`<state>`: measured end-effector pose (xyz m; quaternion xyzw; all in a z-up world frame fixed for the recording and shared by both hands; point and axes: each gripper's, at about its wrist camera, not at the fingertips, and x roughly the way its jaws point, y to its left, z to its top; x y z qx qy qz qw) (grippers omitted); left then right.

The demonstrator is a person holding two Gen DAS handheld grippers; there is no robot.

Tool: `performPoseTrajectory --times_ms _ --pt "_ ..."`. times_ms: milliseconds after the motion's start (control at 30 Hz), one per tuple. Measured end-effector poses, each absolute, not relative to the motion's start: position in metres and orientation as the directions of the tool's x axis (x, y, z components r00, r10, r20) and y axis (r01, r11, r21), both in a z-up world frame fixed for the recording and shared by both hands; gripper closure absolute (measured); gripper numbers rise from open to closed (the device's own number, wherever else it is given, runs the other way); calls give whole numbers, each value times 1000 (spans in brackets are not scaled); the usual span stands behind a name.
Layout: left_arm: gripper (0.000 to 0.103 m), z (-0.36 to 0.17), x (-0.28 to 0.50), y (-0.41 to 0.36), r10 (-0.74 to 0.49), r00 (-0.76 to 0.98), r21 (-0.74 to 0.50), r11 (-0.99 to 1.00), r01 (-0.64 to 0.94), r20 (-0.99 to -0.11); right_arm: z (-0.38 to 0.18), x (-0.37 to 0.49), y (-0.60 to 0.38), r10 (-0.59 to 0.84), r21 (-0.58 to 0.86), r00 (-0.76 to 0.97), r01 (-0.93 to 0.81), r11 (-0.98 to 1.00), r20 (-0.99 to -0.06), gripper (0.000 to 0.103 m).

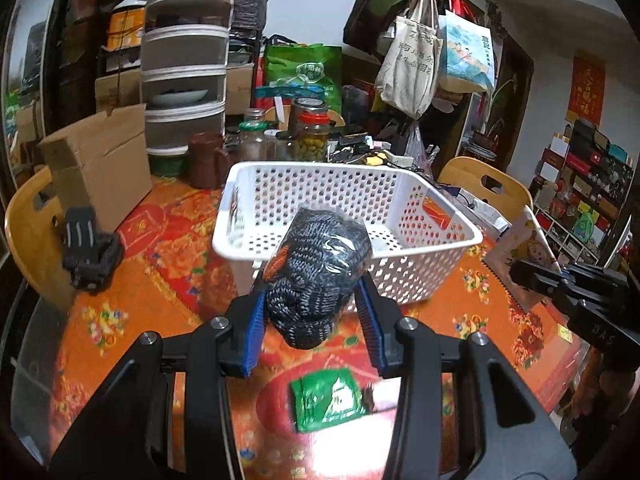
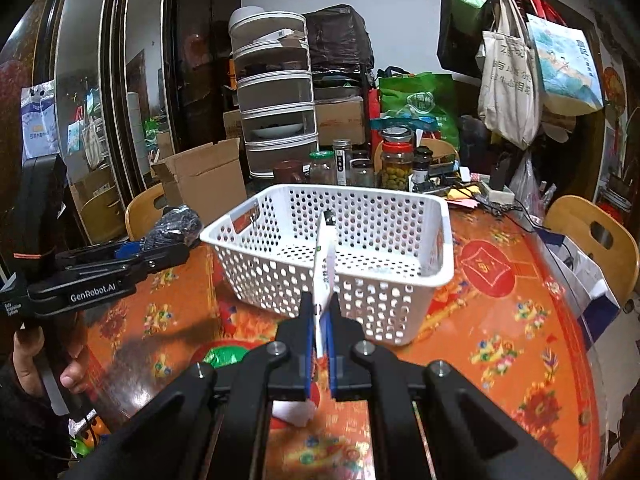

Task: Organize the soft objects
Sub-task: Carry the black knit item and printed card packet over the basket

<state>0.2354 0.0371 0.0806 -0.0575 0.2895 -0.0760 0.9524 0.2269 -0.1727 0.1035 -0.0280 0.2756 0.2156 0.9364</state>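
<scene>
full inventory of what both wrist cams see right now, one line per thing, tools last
knit bundle: 1, dark grey, in clear wrap, between the left tool's pads, above the table
flat packet: 1, white edge-on, printed face, pinched in the right tool, in front of the basket
basket: 1, white perforated, mid-table, looks empty
green packet: 1, green, on the table below the left tool
black strap item: 1, black, table's left edge
cardboard box: 1, brown, back left
jars: several, glass, behind the basket
drawer tower: 1, white-grey, back left
tote bags: several, hanging back right
chairs: at least 2, wooden, around the table
table: 1, orange-red floral cloth
left tool: 1, black, blue pads
right tool: 1, black, blue pads
</scene>
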Motion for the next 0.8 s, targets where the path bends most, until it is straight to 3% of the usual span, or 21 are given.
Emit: performPoseTrajectory --times_ms 400,800 --pt "64 108 312 23 -197 785 -150 980 133 -588 131 288 -155 366 46 728 -419 907 -580 99" --pt "64 82 399 7 -169 690 -142 985 97 -704 114 368 -136 311 58 658 -376 925 -686 99"
